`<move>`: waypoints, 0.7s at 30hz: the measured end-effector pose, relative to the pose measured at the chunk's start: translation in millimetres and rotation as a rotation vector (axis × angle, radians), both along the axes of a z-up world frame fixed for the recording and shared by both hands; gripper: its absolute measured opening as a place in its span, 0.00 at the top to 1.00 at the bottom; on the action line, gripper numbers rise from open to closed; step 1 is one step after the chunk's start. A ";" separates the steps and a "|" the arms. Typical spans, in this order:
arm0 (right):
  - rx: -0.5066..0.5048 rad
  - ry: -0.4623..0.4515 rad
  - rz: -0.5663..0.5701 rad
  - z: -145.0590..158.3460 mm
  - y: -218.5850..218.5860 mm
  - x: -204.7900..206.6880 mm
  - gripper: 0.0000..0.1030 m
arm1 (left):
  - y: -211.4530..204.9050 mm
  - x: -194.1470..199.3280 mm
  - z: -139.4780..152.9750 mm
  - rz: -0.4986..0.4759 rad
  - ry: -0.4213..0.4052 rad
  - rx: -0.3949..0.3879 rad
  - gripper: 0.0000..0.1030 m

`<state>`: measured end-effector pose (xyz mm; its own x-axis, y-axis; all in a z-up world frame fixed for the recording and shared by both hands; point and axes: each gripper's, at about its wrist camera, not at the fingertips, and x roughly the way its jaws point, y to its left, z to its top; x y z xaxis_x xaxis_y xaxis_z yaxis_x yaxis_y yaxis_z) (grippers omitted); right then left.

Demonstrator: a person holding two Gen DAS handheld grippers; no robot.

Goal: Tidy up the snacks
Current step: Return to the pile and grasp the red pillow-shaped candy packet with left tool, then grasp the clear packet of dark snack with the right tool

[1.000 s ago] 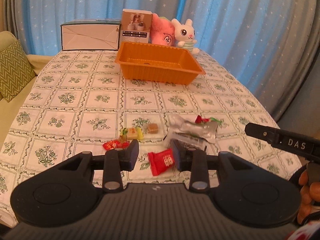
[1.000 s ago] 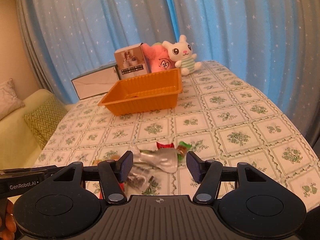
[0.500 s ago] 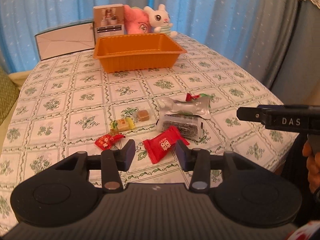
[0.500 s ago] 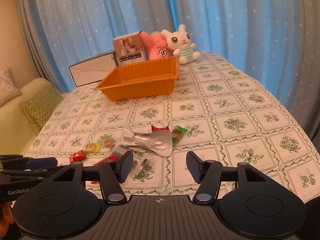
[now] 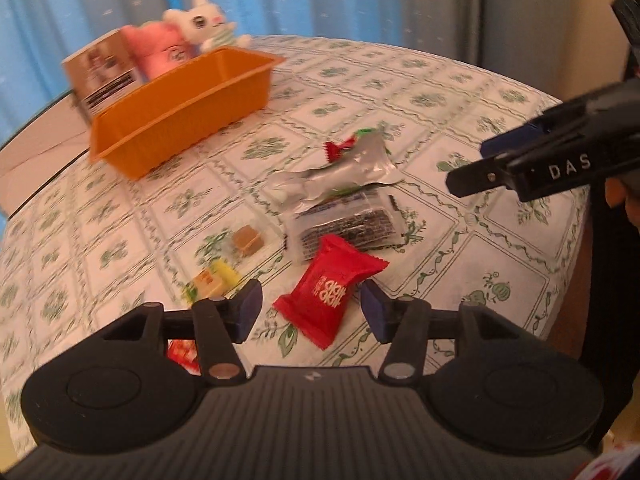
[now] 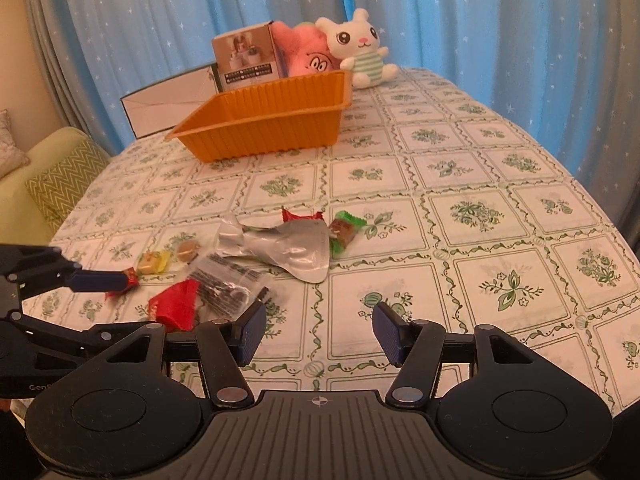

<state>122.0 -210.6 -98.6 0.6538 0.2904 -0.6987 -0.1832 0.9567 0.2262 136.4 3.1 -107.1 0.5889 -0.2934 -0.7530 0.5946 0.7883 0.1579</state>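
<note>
The step in hand appears to be the first pick: no snack is held yet, and the ribbed orange plastic tray (image 6: 264,120), as far as its interior shows, looks empty at about 11 o'clock on the table (image 6: 460,168) with its green-flowered cloth.

Going left to right in the left wrist view, a small yellow wrapped candy (image 5: 210,280) lies at 10 o'clock from the left gripper (image 5: 311,310), with a brown caramel in clear wrap (image 5: 248,239) just beyond it. The left gripper's jaws stand wide apart and empty, and the red foil snack packet (image 5: 330,288) lies on the cloth between the fingertips, seemingly untouched by either pad. At 12 o'clock beyond it sit a clear packet of dark biscuits (image 5: 346,226) and a crumpled silver foil pouch (image 5: 340,172).

In the right wrist view, the right gripper (image 6: 319,334) hovers over bare cloth, jaws equally wide and holding nothing; a green-wrapped candy (image 6: 344,232) lies at 12 o'clock from it, touching the silver pouch.

The next move likely calls for the left gripper to settle lower around the red packet, close on its puffed middle, then carry it toward the tray at 11 o'clock. The slippery foil could slide out if pinched at an edge.
</note>
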 end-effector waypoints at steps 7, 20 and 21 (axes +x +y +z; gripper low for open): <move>-0.005 0.027 -0.011 -10.4 -3.7 6.9 0.43 | -4.8 20.7 -9.8 -0.057 0.053 -0.023 0.62; -0.039 -0.052 0.259 -8.8 38.1 23.8 0.43 | 21.2 -0.1 -8.8 0.269 0.116 -0.131 0.76; -0.050 -0.059 0.299 -10.3 43.3 26.8 0.43 | 22.8 -0.9 -8.6 0.291 0.112 -0.129 0.76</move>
